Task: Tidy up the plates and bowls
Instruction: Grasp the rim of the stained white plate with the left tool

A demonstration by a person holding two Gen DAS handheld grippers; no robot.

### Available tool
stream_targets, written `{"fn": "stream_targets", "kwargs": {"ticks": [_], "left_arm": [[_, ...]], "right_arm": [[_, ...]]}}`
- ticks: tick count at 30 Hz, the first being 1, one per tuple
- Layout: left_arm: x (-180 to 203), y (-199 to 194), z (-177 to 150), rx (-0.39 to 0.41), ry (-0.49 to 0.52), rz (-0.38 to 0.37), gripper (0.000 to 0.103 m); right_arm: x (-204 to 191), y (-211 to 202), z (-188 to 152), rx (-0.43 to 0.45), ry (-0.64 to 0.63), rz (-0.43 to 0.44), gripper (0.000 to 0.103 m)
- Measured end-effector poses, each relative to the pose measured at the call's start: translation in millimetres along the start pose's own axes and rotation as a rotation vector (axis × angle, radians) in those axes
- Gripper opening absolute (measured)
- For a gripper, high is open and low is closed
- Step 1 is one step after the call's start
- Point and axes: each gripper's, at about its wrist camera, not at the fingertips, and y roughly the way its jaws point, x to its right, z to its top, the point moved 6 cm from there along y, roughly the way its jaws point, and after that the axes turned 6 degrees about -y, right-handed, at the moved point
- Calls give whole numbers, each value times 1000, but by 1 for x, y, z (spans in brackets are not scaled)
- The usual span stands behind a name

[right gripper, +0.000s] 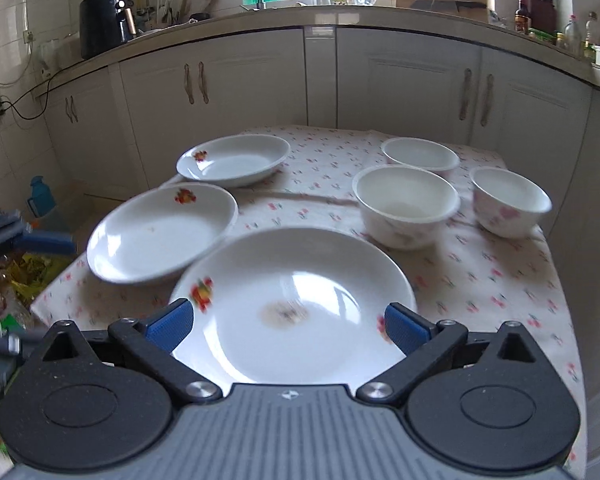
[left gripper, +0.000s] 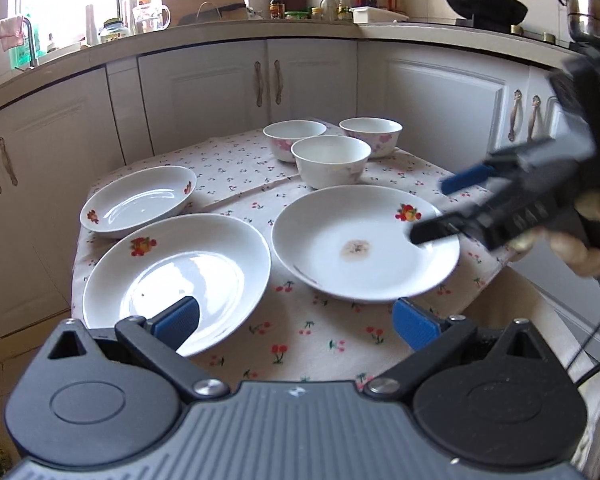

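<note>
Three plates on the near side of the table [left gripper: 236,168]: stained plate [left gripper: 364,242] right, clean plate [left gripper: 176,280] left, third plate [left gripper: 138,200] behind it. Three bowls [left gripper: 331,160] clustered far right. Left gripper [left gripper: 296,322] wide open, empty. Right gripper [right gripper: 290,322] wide open, empty, over the stained plate.

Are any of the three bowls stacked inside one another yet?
No: in the left wrist view the three bowls each sit separately on the tablecloth, none nested.
</note>
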Motion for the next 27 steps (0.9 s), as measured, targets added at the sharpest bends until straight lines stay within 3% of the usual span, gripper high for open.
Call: {"fn": "stream_targets", "kwargs": {"ticks": [6, 11, 18, 27], "left_arm": [[8, 18, 21, -26, 10, 16, 102], [19, 41, 46, -53, 27, -40, 102], [26, 87, 69, -127, 68, -78, 102], [25, 137, 77, -257, 118, -134, 99]], "right_arm": [[9, -9, -34, -15, -34, 18, 103], [4, -2, -58, -23, -101, 48, 103], [-1, 14, -64, 10, -195, 48, 103], [7, 22, -62, 68, -185, 112, 103]]}}
